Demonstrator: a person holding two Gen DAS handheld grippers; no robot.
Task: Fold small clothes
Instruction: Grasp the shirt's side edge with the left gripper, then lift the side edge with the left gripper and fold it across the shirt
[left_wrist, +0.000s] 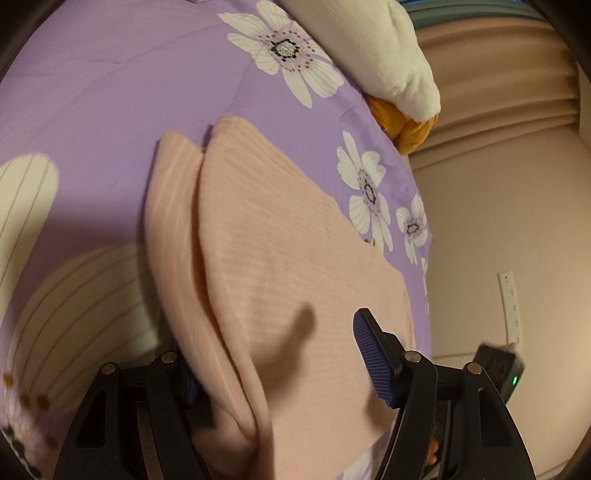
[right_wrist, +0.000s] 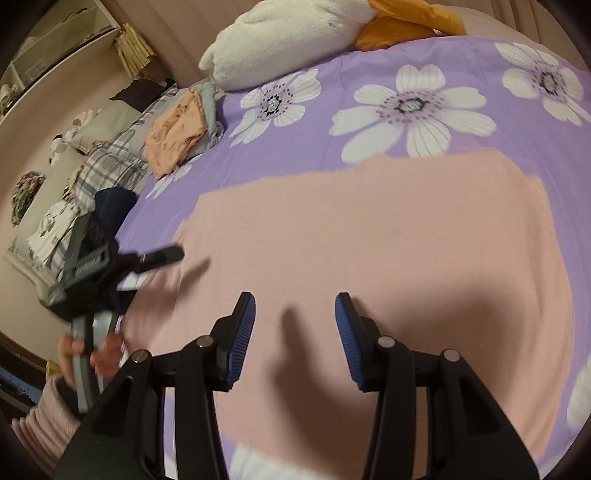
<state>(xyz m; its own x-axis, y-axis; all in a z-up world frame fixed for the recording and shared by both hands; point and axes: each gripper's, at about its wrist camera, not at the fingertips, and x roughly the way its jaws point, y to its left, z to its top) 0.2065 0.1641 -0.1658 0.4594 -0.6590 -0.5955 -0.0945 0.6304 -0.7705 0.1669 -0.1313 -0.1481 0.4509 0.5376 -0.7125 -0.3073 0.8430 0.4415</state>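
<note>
A pink ribbed garment (left_wrist: 266, 236) lies spread on the purple flowered bedsheet (left_wrist: 110, 92), with one side folded over into a long flap. My left gripper (left_wrist: 273, 350) hovers at its near end with its jaws wide apart. The right blue pad (left_wrist: 373, 362) is clear of the cloth, while the flap's edge hides the left pad. In the right wrist view the garment (right_wrist: 369, 240) fills the middle, and my right gripper (right_wrist: 295, 301) hangs open above it with nothing between its pads. The left gripper (right_wrist: 159, 258), blurred and held by a hand (right_wrist: 103, 354), is at the garment's left edge.
A white plush toy (right_wrist: 288, 37) with an orange part (right_wrist: 406, 22) lies at the far side of the bed. Folded clothes (right_wrist: 177, 129) and a plaid blanket (right_wrist: 107, 166) are piled at the left. The bed's edge and a beige wall (left_wrist: 498, 221) are to the right in the left wrist view.
</note>
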